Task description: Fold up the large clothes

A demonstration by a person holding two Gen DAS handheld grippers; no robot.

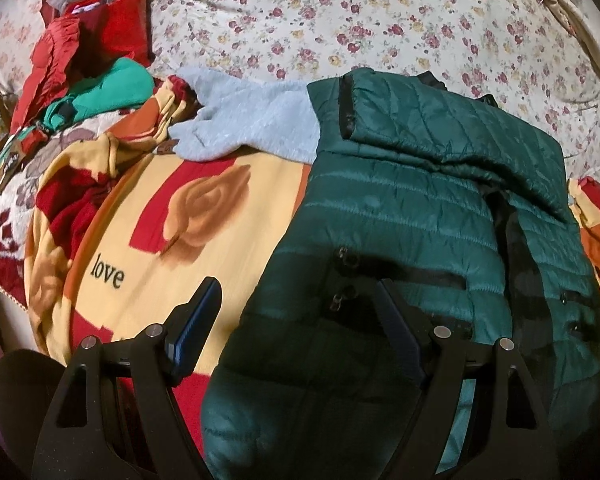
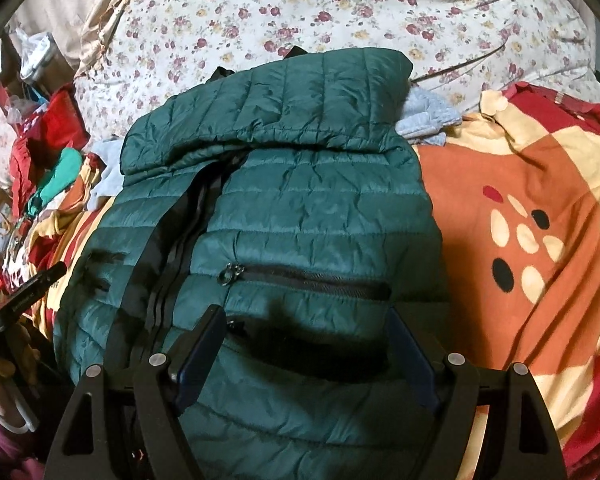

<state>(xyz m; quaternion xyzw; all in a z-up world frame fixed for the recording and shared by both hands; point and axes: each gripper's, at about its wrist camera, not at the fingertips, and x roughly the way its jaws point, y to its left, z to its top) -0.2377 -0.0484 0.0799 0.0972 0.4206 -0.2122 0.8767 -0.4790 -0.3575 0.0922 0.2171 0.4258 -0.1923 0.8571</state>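
A dark green quilted jacket [image 1: 412, 208] lies front-up on a yellow, red and orange blanket [image 1: 228, 216], with its upper part folded down over the chest. The black front zip [image 2: 188, 232] runs down its middle, and a pocket zip [image 2: 308, 278] crosses its lower front. My left gripper [image 1: 300, 312] hovers open at the jacket's lower left edge, one finger over the blanket and the other over the jacket. My right gripper [image 2: 308, 336] hangs open just below the pocket zip, with nothing between its pads.
A light blue fleece garment [image 1: 244, 120] lies partly under the jacket's top. Red and bright green clothes [image 1: 100, 80] are piled at the far left. Behind them a flowered sheet [image 1: 380, 20] covers the bed. Orange blanket [image 2: 520, 220] spreads to the jacket's right.
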